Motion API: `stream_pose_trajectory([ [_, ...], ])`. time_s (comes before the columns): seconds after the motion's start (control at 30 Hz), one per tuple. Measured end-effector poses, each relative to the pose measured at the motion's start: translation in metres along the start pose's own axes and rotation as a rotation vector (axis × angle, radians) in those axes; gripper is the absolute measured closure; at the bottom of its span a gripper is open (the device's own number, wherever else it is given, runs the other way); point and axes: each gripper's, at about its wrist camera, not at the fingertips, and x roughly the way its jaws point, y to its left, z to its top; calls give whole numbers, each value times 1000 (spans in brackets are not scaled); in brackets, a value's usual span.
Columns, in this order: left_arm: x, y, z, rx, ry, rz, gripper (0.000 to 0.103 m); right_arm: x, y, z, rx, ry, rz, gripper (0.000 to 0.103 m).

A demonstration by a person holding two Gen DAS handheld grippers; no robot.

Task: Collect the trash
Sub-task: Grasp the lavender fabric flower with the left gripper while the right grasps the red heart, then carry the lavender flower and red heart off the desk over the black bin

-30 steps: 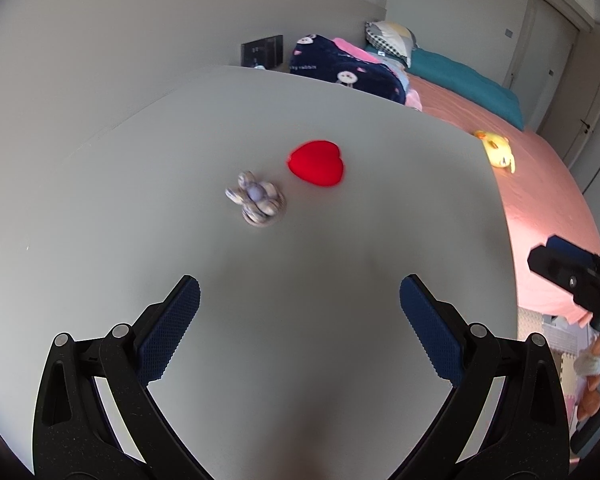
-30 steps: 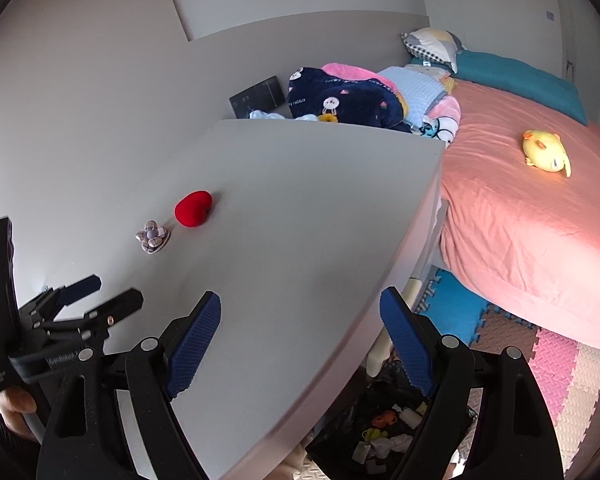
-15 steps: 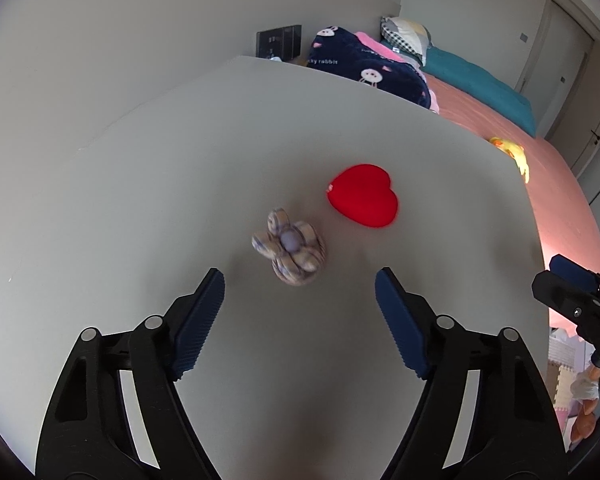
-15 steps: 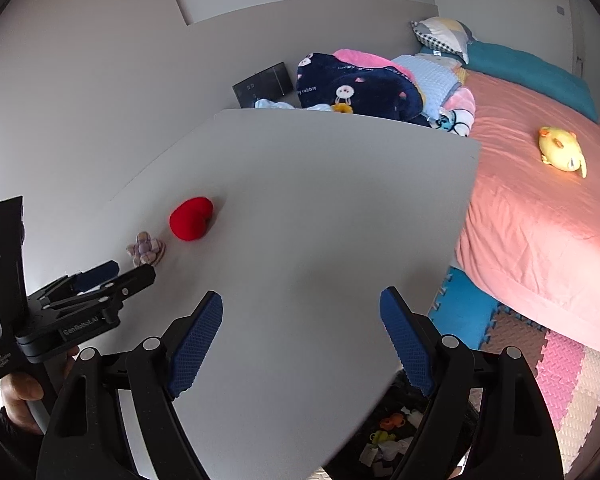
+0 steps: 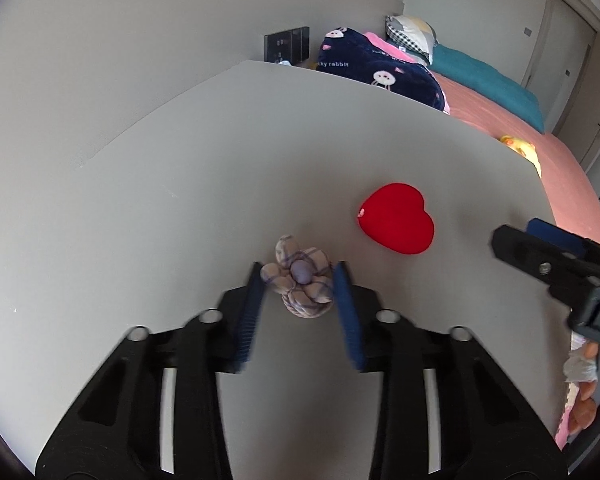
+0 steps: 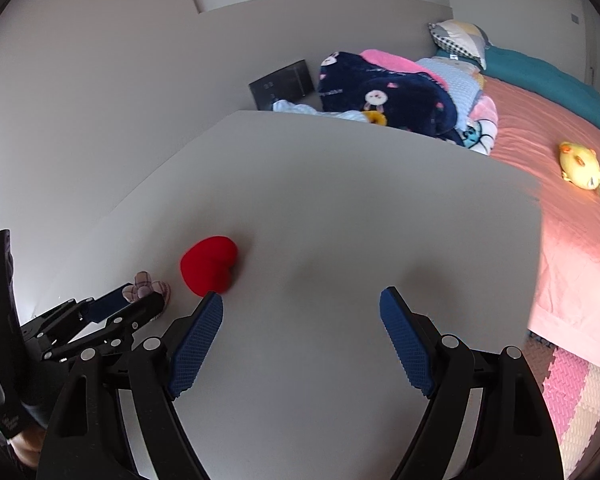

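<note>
Fingers of the left gripper (image 5: 299,280) are closing around the plaid fabric flower (image 5: 299,280) on the table (image 5: 180,184); the right gripper (image 6: 302,338) gapes wide, holding nothing.

A pale grey tabletop (image 6: 340,208), pushed against the grey wall, bearing just two things near its left part: a small plaid fabric flower (image 5: 300,284) with a lilac centre, and, close beside it but apart, a red heart-shaped cushion (image 5: 398,218). Beyond the table's far edge, a bed (image 6: 560,216) under a salmon-pink sheet, carrying a yellow plush toy (image 6: 580,162), a teal bolster (image 6: 540,80), a checked pillow (image 6: 458,38) and a heap of folded blankets, topmost a navy one (image 6: 384,96) printed with what look like rabbits.
</note>
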Motion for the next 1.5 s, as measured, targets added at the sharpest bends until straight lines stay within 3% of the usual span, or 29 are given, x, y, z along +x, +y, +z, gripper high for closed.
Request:
stream_pose_trajectory([
  [0.13,-3,3,2,-16,-27,-29,83,11,12,4,-26,10,-1,21],
  [0.23,-5,8,3,-46,-38,-40,86,16,18,7,-40,14,-5,24],
  [0.57,-24,25,5,-100,-155,60,86,33,40,9,-97,32,0,36],
  [0.73,-22,32,7,-118,-146,45,86,45,54,14,-107,43,13,40],
  [0.87,-21,35,7,-132,-141,33,86,55,64,17,-132,47,-8,55],
  [1.5,-26,35,8,-152,-138,-4,86,30,57,17,-140,40,20,55],
])
